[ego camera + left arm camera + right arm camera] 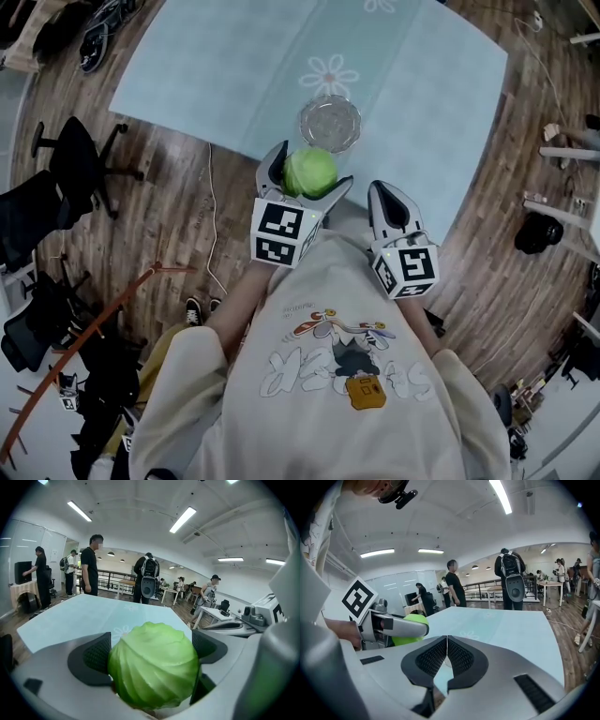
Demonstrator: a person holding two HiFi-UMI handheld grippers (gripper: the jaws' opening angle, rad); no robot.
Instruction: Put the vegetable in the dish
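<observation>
Bright, even light from the ceiling strip lights, so shadows are soft. Both gripper views are heavy fisheye: black corners, edges bent. The cabbage up close is sharp with a mild sheen. Head view's a bit muted, floor curving at the rim.

Round green cabbage: right gripper view, nine o'clock, mostly hidden behind a grey jaw of the left gripper.
Its other jaw: hidden behind the cabbage there.
Cabbage underside: left gripper view, six o'clock, covered by that gripper's body.
Pale blue tablecloth: head view, cut off at twelve o'clock.
</observation>
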